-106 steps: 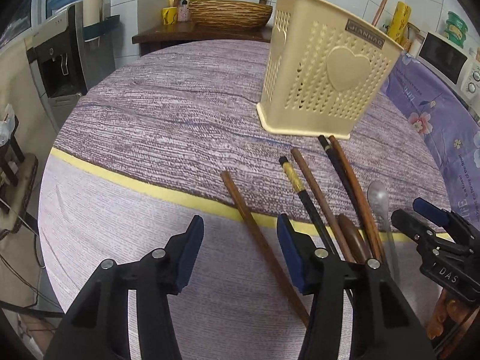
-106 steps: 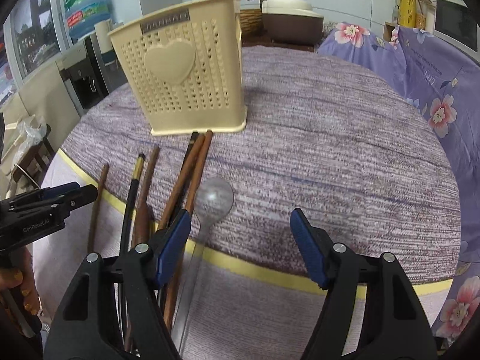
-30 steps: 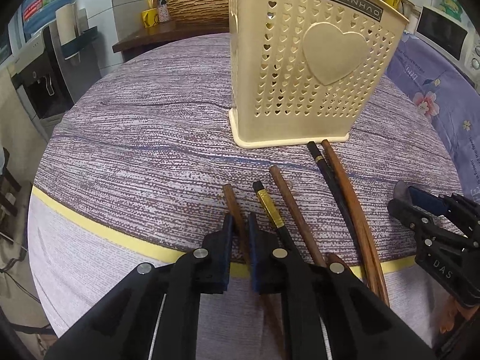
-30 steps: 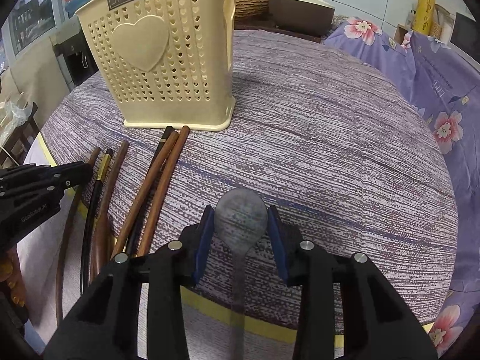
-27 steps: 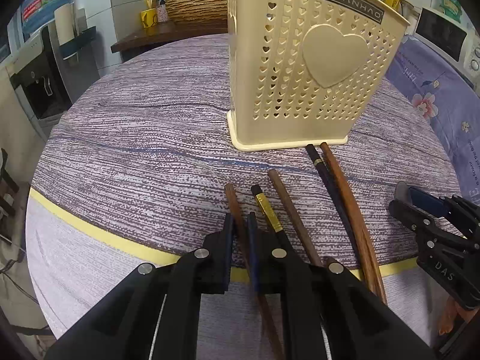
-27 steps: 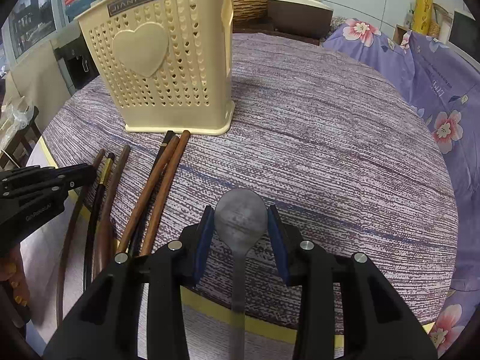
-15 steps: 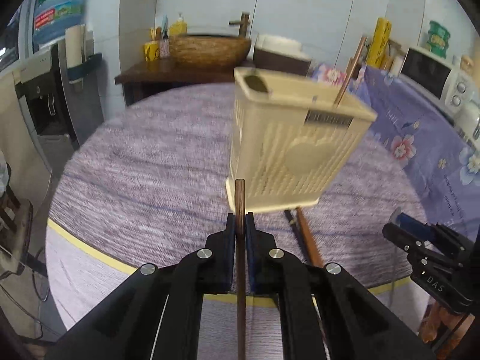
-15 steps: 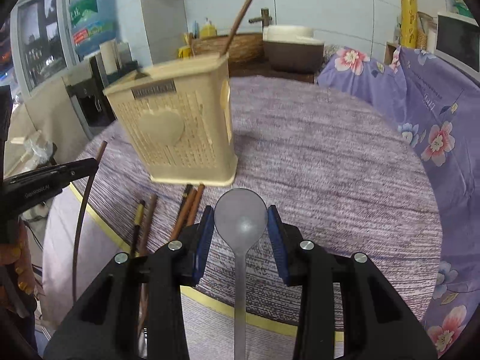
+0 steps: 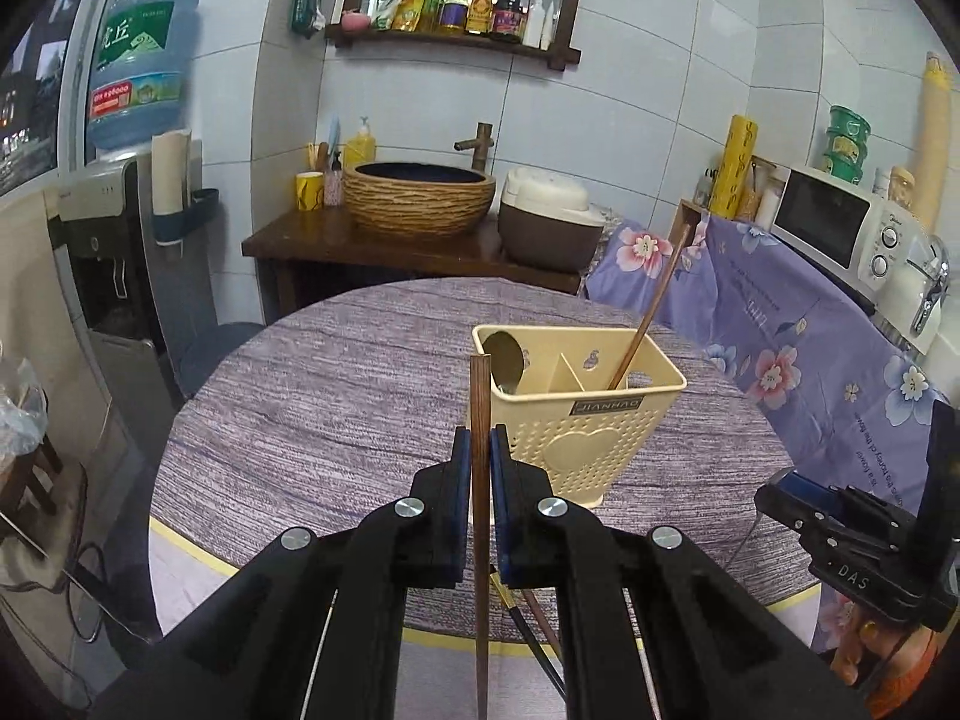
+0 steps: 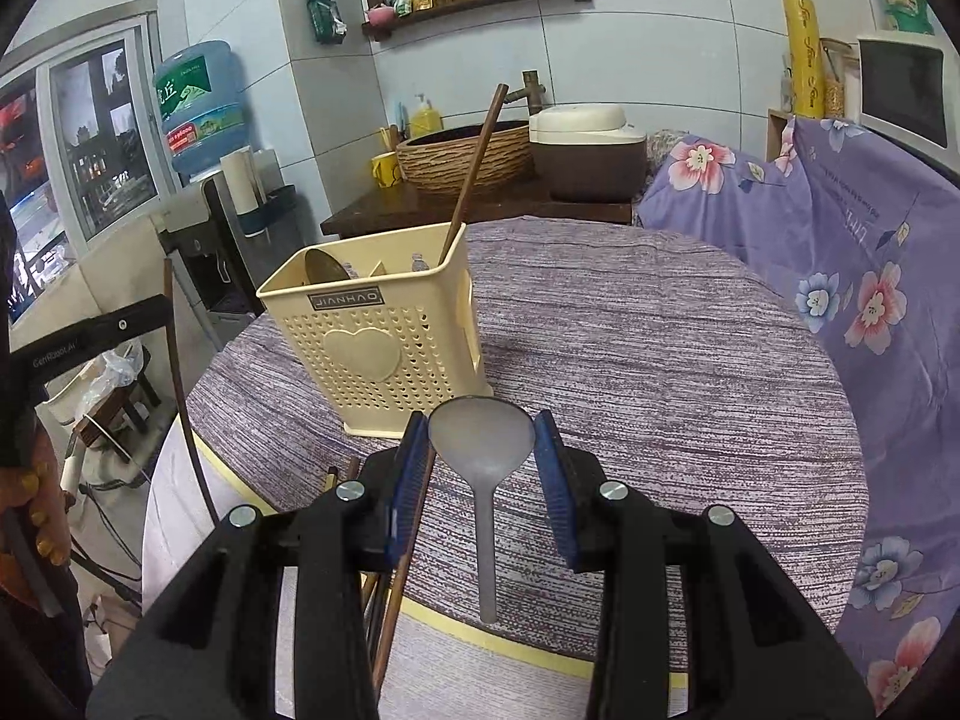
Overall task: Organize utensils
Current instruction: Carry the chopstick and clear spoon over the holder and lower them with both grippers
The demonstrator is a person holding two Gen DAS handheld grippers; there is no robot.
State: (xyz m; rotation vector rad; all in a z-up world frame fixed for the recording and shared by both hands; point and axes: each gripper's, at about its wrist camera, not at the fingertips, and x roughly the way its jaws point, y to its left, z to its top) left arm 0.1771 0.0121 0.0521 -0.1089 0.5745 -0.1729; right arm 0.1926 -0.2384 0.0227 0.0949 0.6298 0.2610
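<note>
- Brown chopstick [image 9: 478,414] clamped upright between the blue pads of the left gripper [image 9: 478,468], raised above the table [image 9: 336,396], top end level with the near rim of the cream utensil holder [image 9: 576,420] in the left wrist view.
- Lower end of that chopstick running down out of the bottom of the frame between the gripper's black arms.
- Translucent spoon [image 10: 483,438] pinched by its bowl between the pads of the right gripper [image 10: 483,456], handle hanging down toward the camera, held clear of the table, in front of the holder [image 10: 372,348].
- Holder standing upright on the purple striped tablecloth, near the middle of the round table, heart relief and a small label on its near face.
- Inside the holder: one brown chopstick [image 9: 648,312] leaning in the right compartment, one dark spoon bowl [image 9: 504,360] in the left compartment.
- More chopsticks [image 10: 390,588] lying on the table near its front edge, partly hidden beneath the right gripper's left arm; a black one with a gold band [image 9: 510,600] showing below the left gripper.
- Right gripper visible at the far right of the left wrist view, beside the table edge.
- Beyond the table: woven basin [image 9: 420,198], rice cooker [image 9: 546,216], water dispenser bottle [image 9: 141,66], microwave [image 9: 840,228], floral purple cloth [image 9: 798,348].
</note>
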